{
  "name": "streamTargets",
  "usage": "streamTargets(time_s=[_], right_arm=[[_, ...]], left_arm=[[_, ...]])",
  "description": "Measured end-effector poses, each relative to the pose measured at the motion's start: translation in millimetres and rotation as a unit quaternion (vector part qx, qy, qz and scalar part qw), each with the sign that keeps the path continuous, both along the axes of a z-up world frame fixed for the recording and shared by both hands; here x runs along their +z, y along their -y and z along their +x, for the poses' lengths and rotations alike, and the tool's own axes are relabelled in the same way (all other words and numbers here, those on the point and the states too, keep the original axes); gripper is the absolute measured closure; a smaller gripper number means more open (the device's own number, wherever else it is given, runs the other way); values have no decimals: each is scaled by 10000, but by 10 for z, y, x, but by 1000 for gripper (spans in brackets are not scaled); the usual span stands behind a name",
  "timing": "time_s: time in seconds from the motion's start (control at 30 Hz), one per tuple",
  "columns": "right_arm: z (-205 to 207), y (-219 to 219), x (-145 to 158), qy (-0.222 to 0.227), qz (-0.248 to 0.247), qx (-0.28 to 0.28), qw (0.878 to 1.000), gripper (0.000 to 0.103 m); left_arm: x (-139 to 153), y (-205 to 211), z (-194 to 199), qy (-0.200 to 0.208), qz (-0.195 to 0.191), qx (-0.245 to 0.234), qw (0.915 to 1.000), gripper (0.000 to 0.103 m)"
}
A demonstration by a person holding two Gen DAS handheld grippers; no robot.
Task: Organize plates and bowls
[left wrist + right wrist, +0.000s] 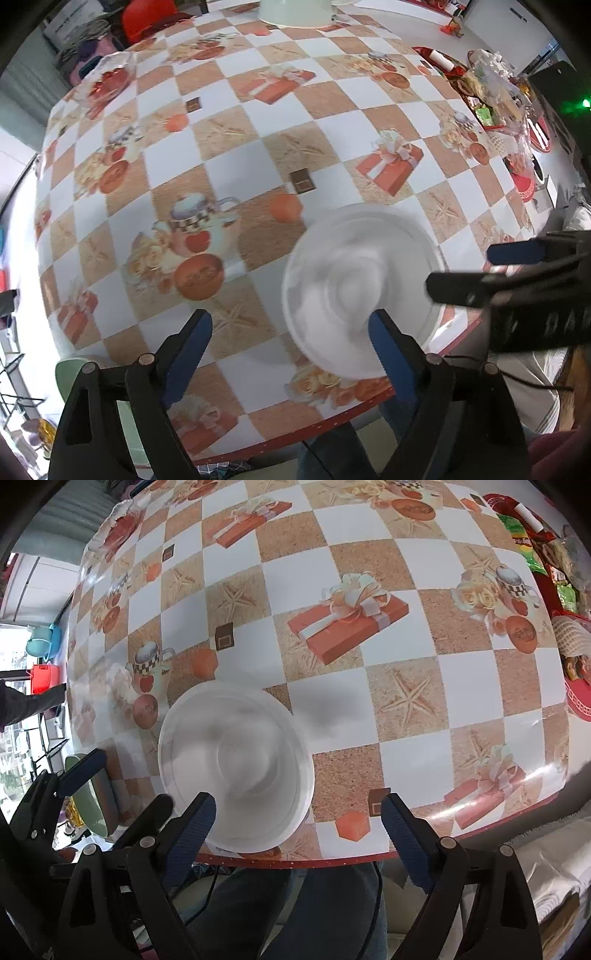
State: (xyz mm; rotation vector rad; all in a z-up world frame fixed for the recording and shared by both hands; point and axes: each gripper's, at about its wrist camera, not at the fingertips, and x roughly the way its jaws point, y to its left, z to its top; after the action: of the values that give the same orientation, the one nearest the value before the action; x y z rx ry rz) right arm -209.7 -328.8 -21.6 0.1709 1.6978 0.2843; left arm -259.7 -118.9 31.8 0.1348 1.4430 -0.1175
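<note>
White and blurred as if spinning or settling, the bowl (360,291) sits near the desk's (258,122) front edge, at about 5 o'clock in the left wrist view and 7 o'clock in the right wrist view. Going left to right: a pale green dish (90,805) shows just beyond the desk's left edge, under the left gripper (290,328), whose jaws stand wide apart with nothing between them; its right finger overlaps the bowl's near rim in the picture, though contact cannot be told. Next comes the bowl itself, then the right gripper (299,812), jaws also spread apart and empty, its left finger over the bowl's near rim and its right finger above bare checked cloth.

The step in hand appears to be letting the bowl go. To do it well, both grippers would lift straight up and clear of the rim before moving sideways, since a nudge could push the bowl off the red-trimmed front edge, which lies just beside it.

Open room is broad toward 12 o'clock, up to an upturned pale green bowl (295,13) at the far side. A red tray of snack packets (491,96) crowds the right edge at 2 o'clock.
</note>
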Motion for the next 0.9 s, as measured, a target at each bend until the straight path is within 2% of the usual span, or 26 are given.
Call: streamTargets(time_s=[0.03,0.07,0.23,0.4,0.5,0.67,0.73,0.77,0.9], right_arm=[[14,-13,11,24,0,10,10000,1],[18,-19,47,80,10,22,10000,0],[30,-75,269,360,125,126,9992,0],[40,-98,525,768,117,111,9969,0],[76,-97,757,1154,171,63,9932,0],[162,-124,1230,1960,302,43,9801,0],[159,-129,1451,2365,353,21,9710,0],[156,-136,1546,2525,370,16,9669,0],[135,-131,1868,3058,486,-54,9508,0]], left_arm=[[14,-26,-9,16,15,32,10000,6],[52,-70,-21,70,15,72,9999,6],[355,-208,-78,550,-137,105,9983,6],[975,-338,-227,1621,-242,146,9864,6],[1274,-431,-272,1969,-139,309,9798,6],[1533,-607,-315,1960,-438,588,9779,6],[1629,-640,-366,2146,-441,655,9735,5],[1695,-662,-394,2295,-481,674,9698,0],[1808,-731,-446,2494,-774,656,9631,0]])
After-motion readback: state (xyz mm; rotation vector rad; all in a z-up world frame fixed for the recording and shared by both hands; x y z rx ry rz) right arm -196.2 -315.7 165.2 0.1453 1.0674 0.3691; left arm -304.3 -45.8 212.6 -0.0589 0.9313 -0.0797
